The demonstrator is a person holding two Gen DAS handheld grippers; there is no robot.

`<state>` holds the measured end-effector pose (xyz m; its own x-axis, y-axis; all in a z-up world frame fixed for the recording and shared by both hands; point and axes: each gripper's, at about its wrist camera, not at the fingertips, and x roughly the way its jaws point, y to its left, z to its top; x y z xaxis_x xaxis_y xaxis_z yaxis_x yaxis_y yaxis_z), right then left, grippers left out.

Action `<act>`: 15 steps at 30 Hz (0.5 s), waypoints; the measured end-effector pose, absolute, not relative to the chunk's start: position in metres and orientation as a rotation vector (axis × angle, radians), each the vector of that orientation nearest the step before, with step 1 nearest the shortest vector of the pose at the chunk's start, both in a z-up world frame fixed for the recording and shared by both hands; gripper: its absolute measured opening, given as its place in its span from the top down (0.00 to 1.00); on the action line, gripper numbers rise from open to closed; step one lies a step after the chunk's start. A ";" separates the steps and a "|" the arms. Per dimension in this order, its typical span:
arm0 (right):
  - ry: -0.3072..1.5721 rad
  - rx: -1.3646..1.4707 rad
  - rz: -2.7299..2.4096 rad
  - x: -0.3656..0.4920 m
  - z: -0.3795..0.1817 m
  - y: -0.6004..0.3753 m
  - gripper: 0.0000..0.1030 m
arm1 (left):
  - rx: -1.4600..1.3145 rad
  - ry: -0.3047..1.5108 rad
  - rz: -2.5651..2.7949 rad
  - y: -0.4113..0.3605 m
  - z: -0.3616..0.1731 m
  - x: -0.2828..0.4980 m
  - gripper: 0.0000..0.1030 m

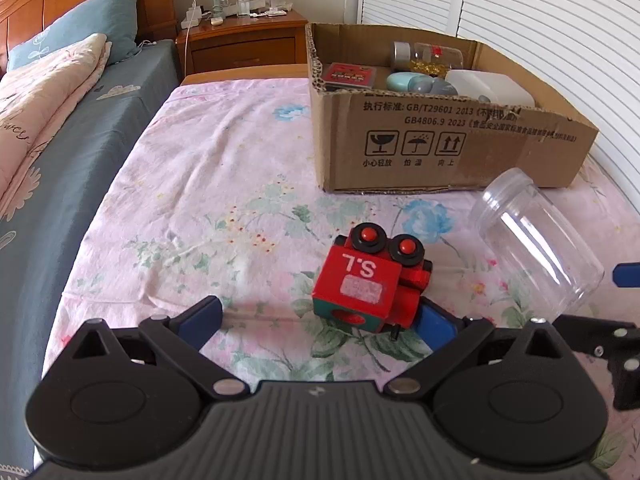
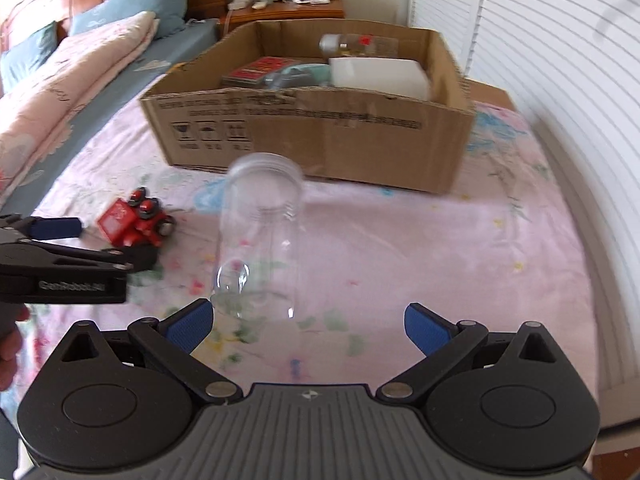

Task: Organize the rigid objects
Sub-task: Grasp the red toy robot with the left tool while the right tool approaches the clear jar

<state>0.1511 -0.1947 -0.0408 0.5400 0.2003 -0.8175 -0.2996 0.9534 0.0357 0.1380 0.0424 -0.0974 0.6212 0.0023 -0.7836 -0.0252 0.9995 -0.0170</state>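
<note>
Two things remain on the floral sheet: the red toy train [image 1: 370, 280] at centre frame and the clear jar [image 2: 260, 236] on its side in the middle of the right view. The cardboard box [image 1: 440, 148] sits upper right. Left gripper [image 1: 320, 316] and right gripper [image 2: 308, 322] both stand spread wide, holding nothing. Pickup seems underway; the left one's right pad looks to touch the train, though partly hidden. Next, it should centre and close.

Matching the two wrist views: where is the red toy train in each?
Left wrist: toy train low centre, just ahead of the open left gripper.
Right wrist: train at mid-left, beside the clear jar.
Shared landmark: cardboard box.
</note>
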 end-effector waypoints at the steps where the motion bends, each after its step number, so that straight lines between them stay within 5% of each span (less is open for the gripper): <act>1: 0.957 -0.113 0.279 0.152 -0.041 -0.199 0.00 | -0.027 0.901 0.015 0.042 -0.097 0.138 0.03; 15: 0.945 -0.027 0.125 0.177 -0.051 -0.232 0.00 | -0.035 0.858 -0.034 0.046 -0.097 0.135 0.07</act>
